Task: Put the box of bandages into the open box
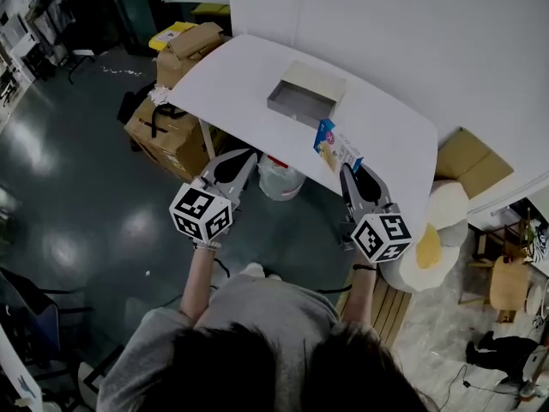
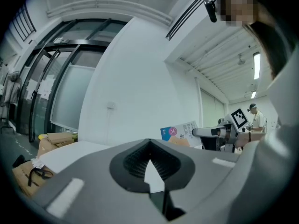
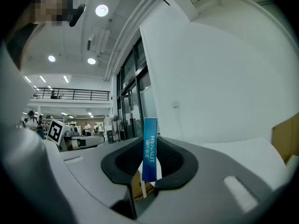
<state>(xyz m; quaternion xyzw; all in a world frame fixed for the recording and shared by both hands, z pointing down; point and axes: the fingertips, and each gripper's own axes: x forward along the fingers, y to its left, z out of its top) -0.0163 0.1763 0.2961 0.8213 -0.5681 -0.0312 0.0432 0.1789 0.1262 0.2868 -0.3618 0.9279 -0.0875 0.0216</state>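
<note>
Blue cardboard shows edge-on between the jaws of the right gripper (image 1: 347, 172), which are clamped on the box of bandages (image 3: 150, 148). It is held upright over the near edge of the white table (image 1: 249, 67), short of the open box (image 1: 304, 99). The left gripper (image 2: 149, 144) hangs off the table's edge, jaws together on nothing. The carry is the step in hand: hold the pinch firm, travel forward and left over the open box, then lower before letting go. The grip seems to sit on one end only, so a quick swing could twist it.
</note>
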